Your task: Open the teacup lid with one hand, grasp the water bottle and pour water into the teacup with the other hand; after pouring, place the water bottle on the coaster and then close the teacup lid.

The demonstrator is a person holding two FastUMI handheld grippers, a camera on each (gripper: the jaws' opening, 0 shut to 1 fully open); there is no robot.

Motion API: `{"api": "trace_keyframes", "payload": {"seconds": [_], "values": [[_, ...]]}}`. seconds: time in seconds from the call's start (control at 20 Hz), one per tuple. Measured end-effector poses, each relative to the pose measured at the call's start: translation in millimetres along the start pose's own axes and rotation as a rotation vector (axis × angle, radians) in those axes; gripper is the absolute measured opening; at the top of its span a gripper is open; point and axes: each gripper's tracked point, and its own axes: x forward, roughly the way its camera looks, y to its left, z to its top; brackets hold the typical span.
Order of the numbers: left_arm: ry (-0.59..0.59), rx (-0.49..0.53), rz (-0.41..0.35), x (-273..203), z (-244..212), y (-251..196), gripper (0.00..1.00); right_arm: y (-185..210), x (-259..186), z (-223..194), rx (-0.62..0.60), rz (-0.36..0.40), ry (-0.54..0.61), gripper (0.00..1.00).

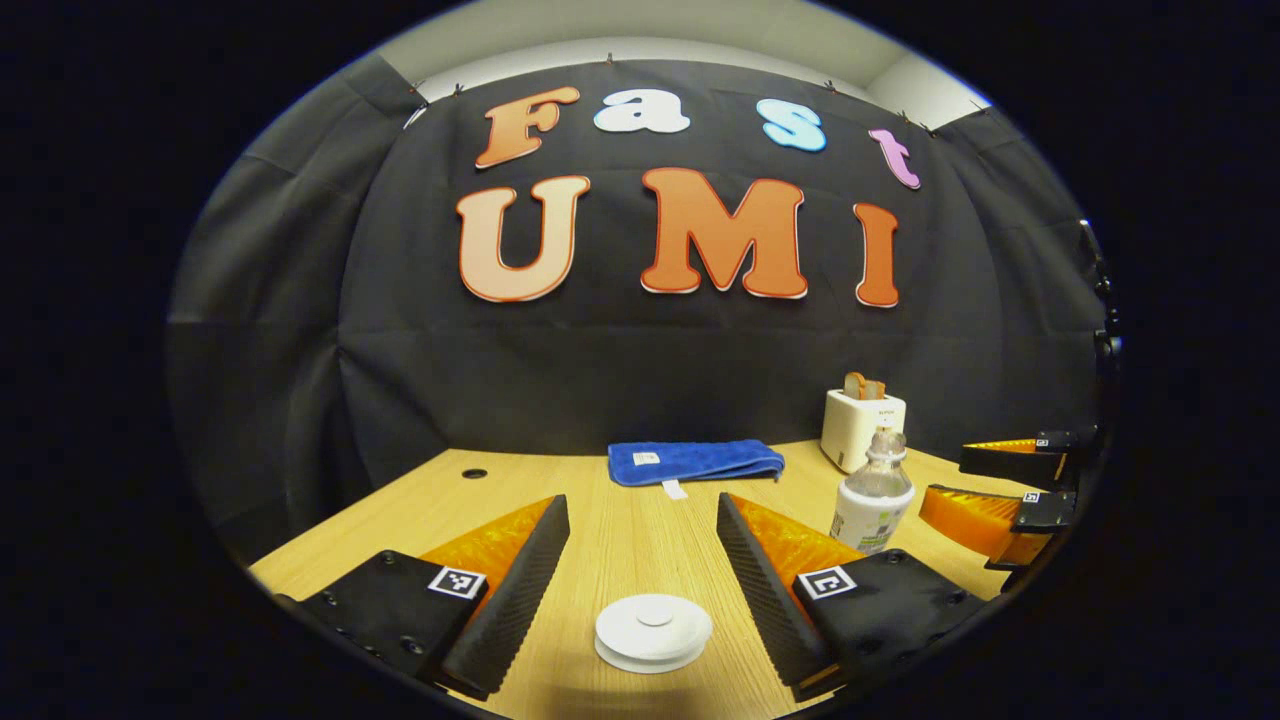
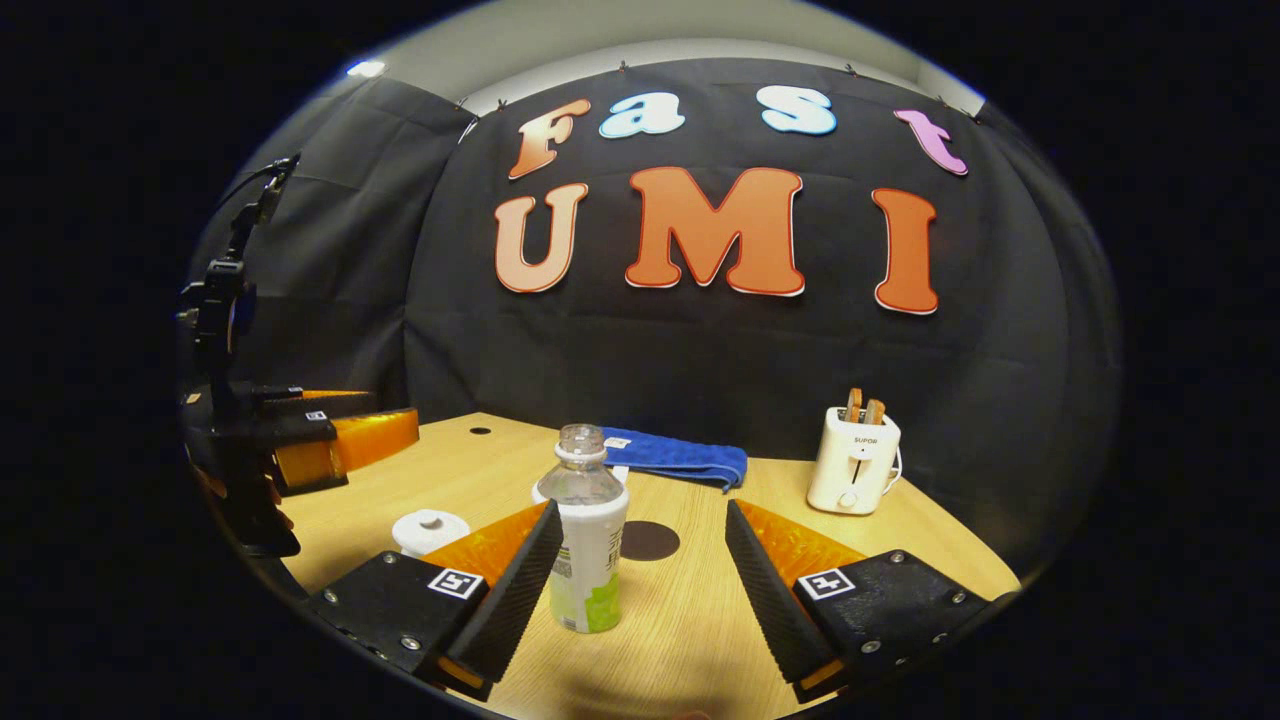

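left gripper (image 1: 643, 535): I see its fingers spread wide at the bottom of the left gripper view, nothing held, bare wood between them.
teacup lid (image 1: 653, 632): white, round, with a knob, low centre of the left gripper view, in the gap between the fingers but touching neither. In the right gripper view it sits lower left, on its cup (image 2: 430, 532), next to the other gripper.
right gripper (image 2: 640, 545): fingers spread wide at the bottom of the right gripper view, nothing clamped. In the left gripper view it shows at the right edge, also apart.
water bottle (image 2: 588, 545): upright, no cap on, clear top and labelled body, lower centre of the right gripper view, just beside the left-hand finger; I cannot tell if it touches. Open gap from bottle to the right-hand finger. In the left gripper view it stands right of centre, just beyond the right-hand finger.
coaster (image 2: 649, 540): dark round disc flat on the wood, just right of the bottle and behind it, bare.
table (image 2: 690, 620): light wood; open room centre and lower right of the right gripper view. Far edge meets the black cloth wall. A small hole in the top, far left.
blue towel (image 1: 695, 461): folded, at the far edge, centre.
toaster (image 2: 853, 461): white, with toast in its slots, far right, well apart from bottle and coaster.
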Motion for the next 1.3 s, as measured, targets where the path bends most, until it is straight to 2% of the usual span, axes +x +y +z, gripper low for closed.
{"api": "trace_keyframes", "payload": {"seconds": [0.35, 0.6, 0.75, 0.8, 0.95, 1.05, 1.15, 1.2, 1.3], "values": [[0.132, 0.021, -0.028, 14.2, -63.7, -3.0, 0.98, 16.4, 20.4, -35.2, 0.024, 0.052, 0.090, 0.98], [0.172, 0.027, -0.025, 25.6, -83.9, 2.8, 0.96, 23.3, 28.0, -42.2, 0.020, 0.066, 0.106, 0.98], [0.177, 0.032, -0.029, 29.4, -86.6, 3.2, 0.91, 25.6, 33.0, -46.0, 0.017, 0.075, 0.110, 0.98], [0.181, 0.034, -0.036, 29.2, -87.7, 1.6, 0.84, 27.5, 33.9, -46.2, 0.014, 0.076, 0.111, 0.98], [0.201, 0.072, -0.057, 29.0, -95.8, -5.7, 0.82, 29.6, 37.1, -50.3, 0.003, 0.082, 0.119, 0.98], [0.211, 0.097, -0.064, 30.5, -100.1, -8.4, 0.71, 30.8, 38.9, -52.5, -0.002, 0.084, 0.123, 0.99], [0.216, 0.097, -0.064, 35.5, -102.9, -11.1, 0.70, 31.6, 39.3, -54.1, -0.005, 0.086, 0.126, 0.98], [0.224, 0.096, -0.062, 35.8, -105.0, -11.0, 0.60, 31.3, 39.1, -55.1, -0.006, 0.086, 0.128, 0.98], [0.224, 0.099, -0.066, 36.3, -103.0, -11.8, 0.49, 30.8, 39.2, -56.4, -0.007, 0.085, 0.129, 0.98]]}}
